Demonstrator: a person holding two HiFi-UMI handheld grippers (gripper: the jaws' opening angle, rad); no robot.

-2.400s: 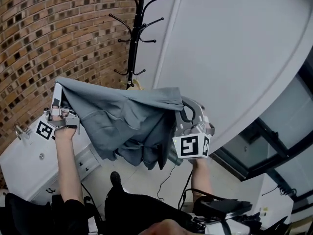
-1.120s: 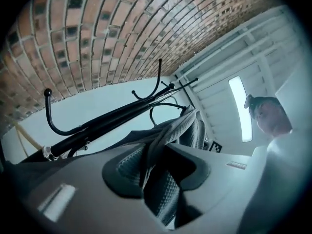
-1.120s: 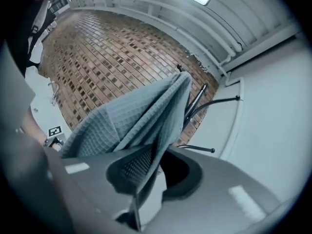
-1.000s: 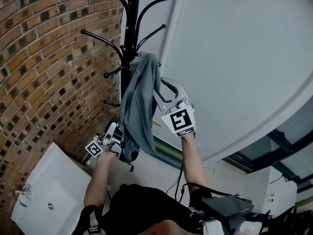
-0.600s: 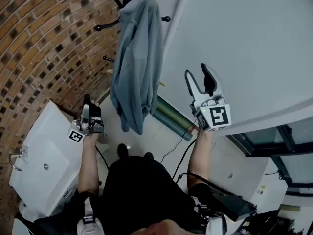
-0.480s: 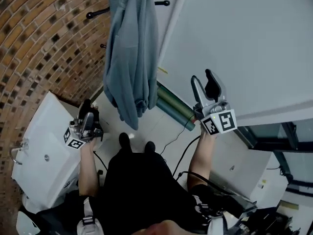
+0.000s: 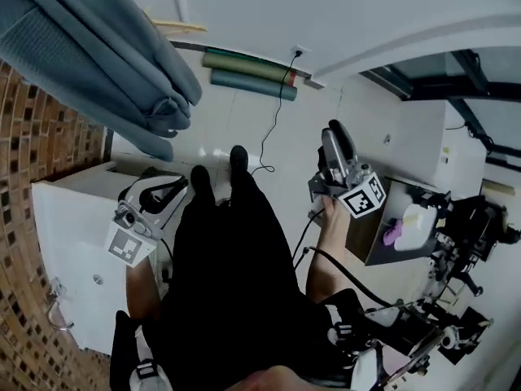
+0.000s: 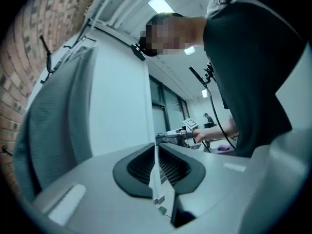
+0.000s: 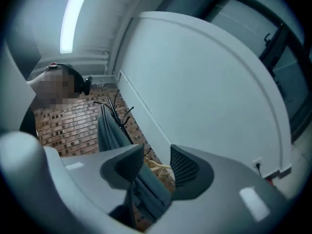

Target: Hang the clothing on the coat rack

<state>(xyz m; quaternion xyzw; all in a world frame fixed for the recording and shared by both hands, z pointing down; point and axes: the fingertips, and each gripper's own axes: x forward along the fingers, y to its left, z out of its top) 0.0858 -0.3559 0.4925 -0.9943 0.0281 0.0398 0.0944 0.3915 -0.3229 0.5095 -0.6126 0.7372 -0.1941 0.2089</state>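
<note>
The grey-blue garment (image 7: 98, 47) hangs free at the top left of the head view. In the right gripper view it drapes from the black coat rack (image 9: 116, 107) by the brick wall. Neither gripper touches it. My left gripper (image 7: 159, 187) is low beside the person's black clothes. Its jaws have just been closing and now meet (image 8: 156, 155) with nothing between them. My right gripper (image 7: 335, 133) is held out on the other side. Its jaws have just been closing too, but a gap remains (image 9: 155, 152) and holds nothing; the far garment (image 9: 109, 130) shows through it.
A white cabinet (image 7: 65, 243) stands at the left under the brick wall (image 7: 32, 137). Two green rolls (image 7: 248, 72) and a wooden hanger (image 7: 175, 27) lie by the white wall. A black cable (image 7: 273, 129) runs over the floor. A desk with gear (image 7: 399, 230) is at the right.
Both grippers have let go of the garment and dropped away from the rack. The head view has swung down toward the floor. The left jaws have gone from apart to closed.
</note>
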